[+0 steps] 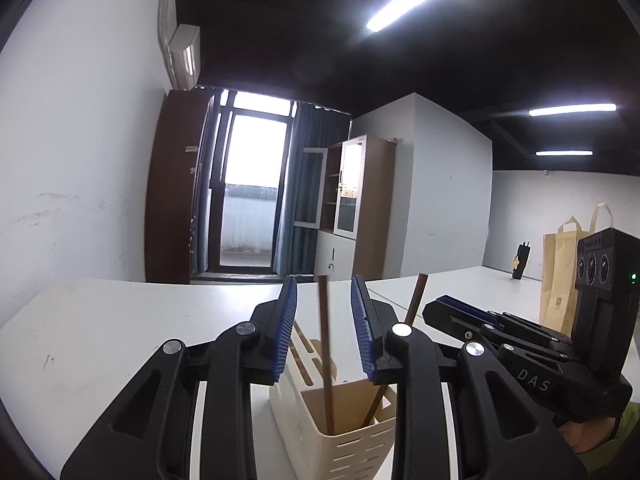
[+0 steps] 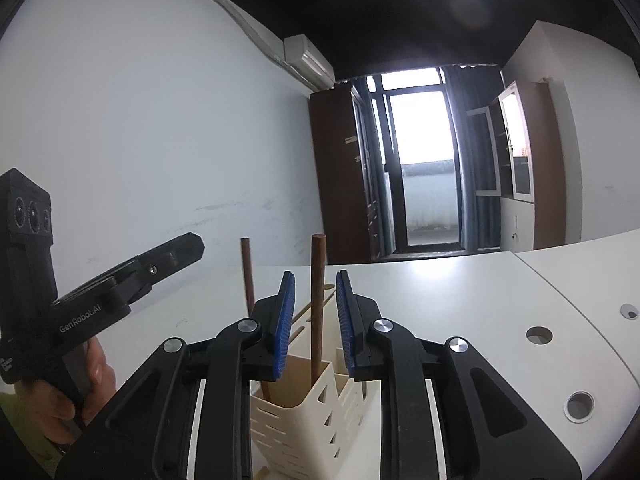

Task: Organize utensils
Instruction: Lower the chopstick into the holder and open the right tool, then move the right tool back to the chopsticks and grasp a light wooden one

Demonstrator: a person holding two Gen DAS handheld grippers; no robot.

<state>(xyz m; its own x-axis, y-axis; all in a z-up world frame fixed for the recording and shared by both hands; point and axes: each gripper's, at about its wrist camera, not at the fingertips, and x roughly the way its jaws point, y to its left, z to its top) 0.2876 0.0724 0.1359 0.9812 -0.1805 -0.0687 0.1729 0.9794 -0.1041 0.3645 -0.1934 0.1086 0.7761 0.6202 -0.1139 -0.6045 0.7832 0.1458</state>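
My matt black plastic left gripper [image 1: 324, 328] with ribbed blue rubber pads [image 1: 286, 332], smooth brown wooden chopsticks [image 1: 325, 344], slotted cream plastic holder [image 1: 352, 444], smooth white table [image 1: 120, 320]

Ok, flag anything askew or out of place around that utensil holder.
Only a small thing: in the cream utensil holder, one brown chopstick stands nearly upright while the other leans away to the right, so the pair splays apart. Nothing looks spilled or damaged. Both grippers are open around a stick.
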